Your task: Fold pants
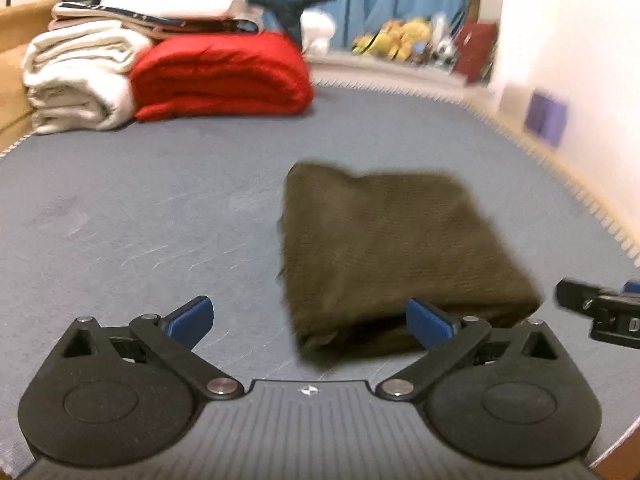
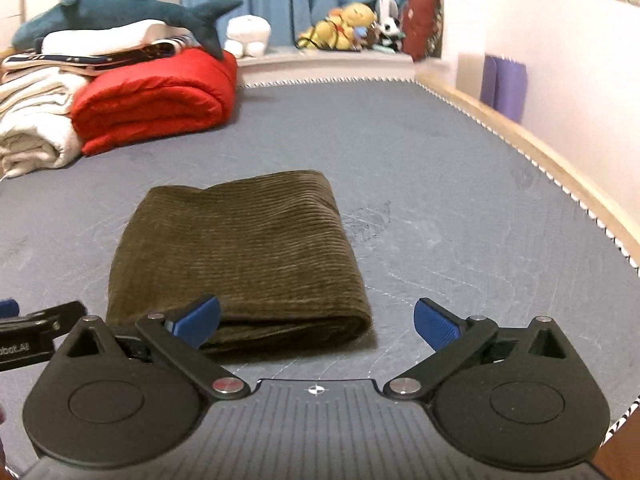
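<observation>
left gripper point(image 1: 310, 322): fingers spread wide apart, nothing between the blue pads. its right pad overlaps the near edge of the pants point(image 1: 396, 252) in the left wrist view, but contact cannot be told through the blur. right gripper point(image 2: 316, 324): fingers likewise spread wide, empty; its left pad stands in front of the near fold of the pants, apparently clear of it.

the pants lie as a compact olive corduroy bundle on the grey mattress point(image 2: 460, 184), at 1 o'clock from the left gripper and 11 o'clock from the right. judged from their shape, folding looks complete.

risks from here:
- a pad that catches the near fold as the grippers move off would drag the top layer and open the bundle; cause: pads low and close to the fabric.
- the layers at the near edge look slightly uneven; a nudge there could let them slide.

farther, at 10 o'clock, a red quilt point(image 2: 156, 100) lies beside a stack of white blankets point(image 1: 80, 76), with a plush shark point(image 2: 120, 10) on top, well apart from the pants.

containers: none in view; nothing is held in anything
</observation>
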`<state>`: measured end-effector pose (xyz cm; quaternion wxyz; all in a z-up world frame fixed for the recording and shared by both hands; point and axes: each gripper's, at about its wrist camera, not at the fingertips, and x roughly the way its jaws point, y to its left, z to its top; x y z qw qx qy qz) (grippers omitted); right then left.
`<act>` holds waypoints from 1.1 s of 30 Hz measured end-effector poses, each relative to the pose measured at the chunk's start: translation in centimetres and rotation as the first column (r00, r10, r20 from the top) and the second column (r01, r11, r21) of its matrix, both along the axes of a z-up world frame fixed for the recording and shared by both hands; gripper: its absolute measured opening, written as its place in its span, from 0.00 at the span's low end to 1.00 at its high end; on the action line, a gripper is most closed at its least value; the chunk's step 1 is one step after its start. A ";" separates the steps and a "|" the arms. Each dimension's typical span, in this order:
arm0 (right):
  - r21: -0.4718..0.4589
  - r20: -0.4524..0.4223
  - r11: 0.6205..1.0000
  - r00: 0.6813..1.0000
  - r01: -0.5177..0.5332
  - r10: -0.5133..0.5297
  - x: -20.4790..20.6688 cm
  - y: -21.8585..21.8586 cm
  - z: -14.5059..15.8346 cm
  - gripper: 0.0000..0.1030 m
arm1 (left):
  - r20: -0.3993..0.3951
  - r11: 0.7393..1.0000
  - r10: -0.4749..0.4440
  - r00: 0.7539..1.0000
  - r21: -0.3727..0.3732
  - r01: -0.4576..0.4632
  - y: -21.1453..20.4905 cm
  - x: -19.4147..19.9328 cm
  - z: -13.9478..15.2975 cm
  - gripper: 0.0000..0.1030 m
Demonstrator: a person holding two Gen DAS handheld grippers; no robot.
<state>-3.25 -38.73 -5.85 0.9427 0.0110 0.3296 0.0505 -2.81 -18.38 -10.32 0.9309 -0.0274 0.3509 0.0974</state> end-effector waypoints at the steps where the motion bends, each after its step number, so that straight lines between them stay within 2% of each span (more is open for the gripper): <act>1: -0.009 0.015 1.000 1.000 -0.008 0.008 -0.4 0.2 -0.7 0.99 | -0.032 1.000 0.002 0.999 -0.001 -0.002 -0.1 0.1 -0.4 1.00; 2: -0.017 0.017 1.000 1.000 -0.017 0.017 -0.6 0.3 -1.5 0.99 | -0.044 1.000 -0.013 0.999 -0.012 0.013 -0.2 0.2 -0.6 1.00; 4: -0.024 -0.034 1.000 0.999 -0.019 0.018 0.0 0.5 -2.9 0.99 | -0.034 1.000 -0.009 0.999 0.023 0.010 -0.4 0.4 -0.9 1.00; 6: -0.006 -0.065 0.999 0.997 -0.035 0.034 0.7 0.4 -3.0 0.99 | -0.021 0.999 0.000 1.000 0.041 0.001 -0.2 0.6 -1.2 1.00; 10: -0.075 -0.015 0.997 1.000 -0.024 0.023 1.0 0.5 -3.0 0.99 | -0.048 1.000 0.016 0.999 -0.012 -0.017 0.6 1.5 -1.9 1.00; 14: -0.044 -0.035 0.999 0.999 -0.012 0.010 1.5 0.3 -3.0 0.99 | -0.056 1.000 0.009 0.998 0.004 -0.009 0.1 2.0 -2.4 1.00; 33: -0.064 -0.002 0.998 1.000 -0.030 0.030 1.3 1.1 -2.3 0.99 | -0.057 1.000 -0.016 0.998 -0.020 0.014 -0.5 1.6 -2.5 1.00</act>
